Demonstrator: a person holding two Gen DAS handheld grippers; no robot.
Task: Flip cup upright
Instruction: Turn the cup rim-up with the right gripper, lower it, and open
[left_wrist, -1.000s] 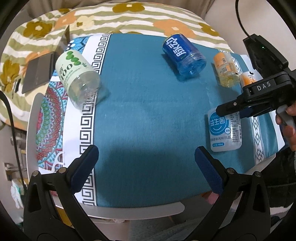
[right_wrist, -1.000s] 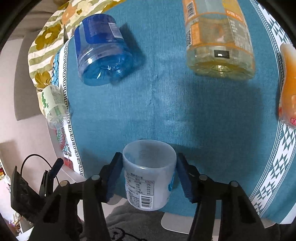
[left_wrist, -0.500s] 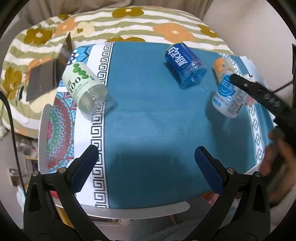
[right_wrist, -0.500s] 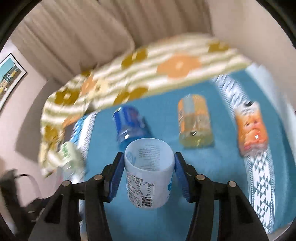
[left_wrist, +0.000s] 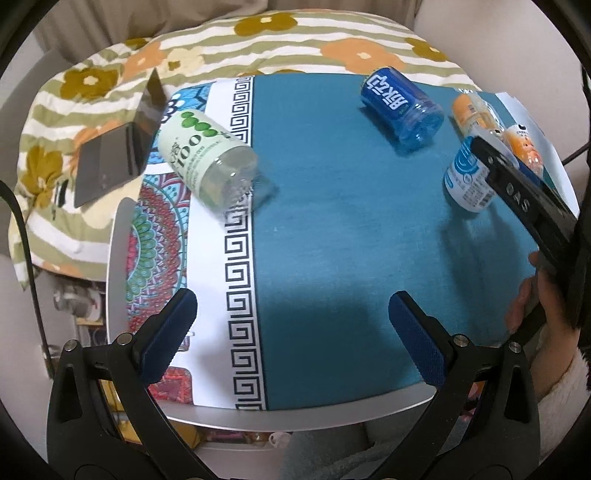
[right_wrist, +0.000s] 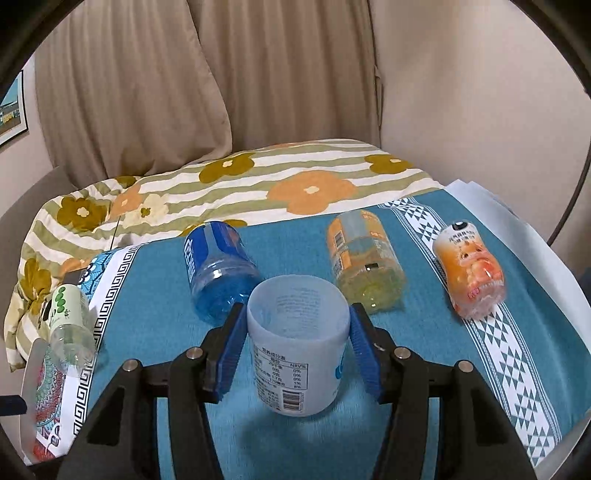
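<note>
My right gripper (right_wrist: 297, 352) is shut on a white translucent cup (right_wrist: 297, 343) with a blue and white label. The cup stands nearly upright, mouth up, its base at or just above the teal cloth (right_wrist: 417, 369). In the left wrist view the same cup (left_wrist: 466, 176) sits at the table's right side, tilted a little, partly hidden by the right gripper's black body (left_wrist: 524, 199). My left gripper (left_wrist: 291, 338) is open and empty above the near table edge.
Several cups lie on their sides: a blue one (right_wrist: 218, 269), a yellow-orange one (right_wrist: 364, 262), an orange one (right_wrist: 469, 273) and a green-labelled one (left_wrist: 205, 158). A dark tablet (left_wrist: 118, 155) rests on the flowered blanket (left_wrist: 295, 40). The white table rim (left_wrist: 332, 410) is near.
The right gripper lifted the lying cup off the cloth and turned it mouth-up, bringing it down near the cloth. The left gripper drew back a little and stayed open.
</note>
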